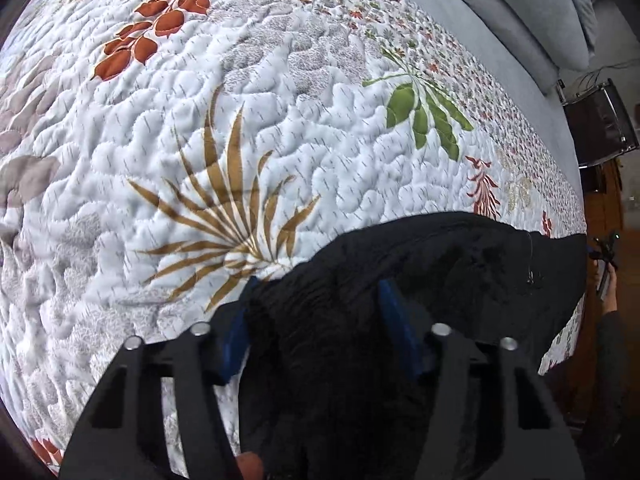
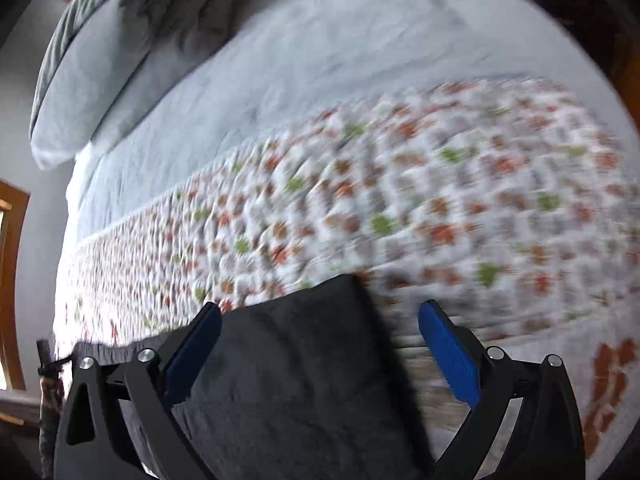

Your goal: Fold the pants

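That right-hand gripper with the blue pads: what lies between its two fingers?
In the right wrist view, a corner of the dark grey fabric pants fills most of the gap in the right gripper; beside the right pad, a strip of floral quilt shows.

The left gripper (image 1: 318, 308) has matte black linkage arms with round silver pins. Blue textured pads (image 1: 394, 300) line its fingers. The right gripper (image 2: 320, 332) looks identical.

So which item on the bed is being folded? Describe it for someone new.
Start from the floral quilt covering the bed. At its near edge lies a pair of black pants, between the left gripper fingers. It is the only plain dark fabric there.
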